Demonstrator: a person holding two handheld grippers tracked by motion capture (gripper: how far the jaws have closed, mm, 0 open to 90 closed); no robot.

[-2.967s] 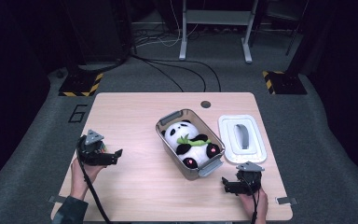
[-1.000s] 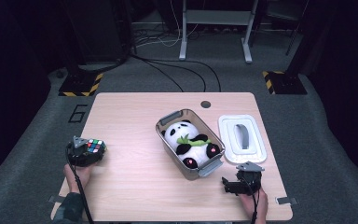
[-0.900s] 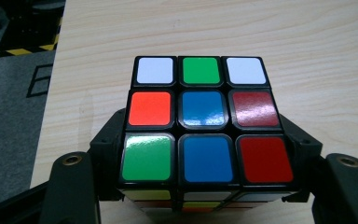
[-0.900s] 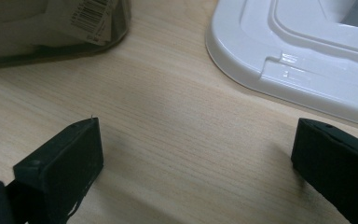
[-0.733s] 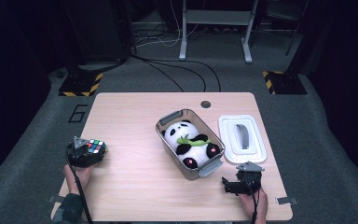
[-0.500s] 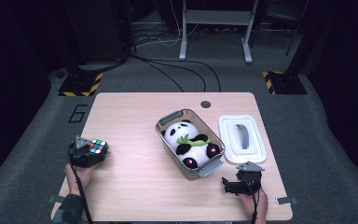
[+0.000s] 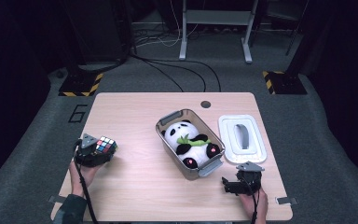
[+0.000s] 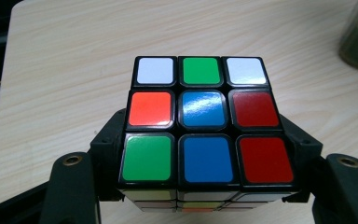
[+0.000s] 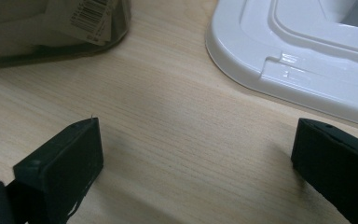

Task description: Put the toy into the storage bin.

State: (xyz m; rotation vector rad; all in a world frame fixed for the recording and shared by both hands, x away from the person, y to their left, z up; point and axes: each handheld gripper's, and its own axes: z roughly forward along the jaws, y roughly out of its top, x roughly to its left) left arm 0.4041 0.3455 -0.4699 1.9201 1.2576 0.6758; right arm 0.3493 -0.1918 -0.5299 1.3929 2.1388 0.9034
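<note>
Two grippers are mine, and the job rides on the left gripper [image 7: 103,150], clamped on the puzzle cube [image 7: 106,145] from both sides near the table's [image 7: 135,196] left edge, the cube lifted clear of the wood as far as I can judge. To carry it well I should keep the squeeze even and the cube level, then travel right toward the open grey bin [image 7: 168,119], where the plush panda [image 7: 189,146] already fills most of the room. I'd come in high over the rim and look for the free corner before lowering, since a tilted cube could catch on the wall. Up close, the cube [image 8: 207,116] shows a scrambled face: white, green, white along the far row, orange, blue, dark red in the middle, green, blue, red nearest me, all glossy stickers on black plastic. Further right lies the white lid [image 7: 241,138], flat beside the bin. My right gripper [image 7: 235,184] rests near the table's front edge, jaws wide apart and holding nothing.
</note>
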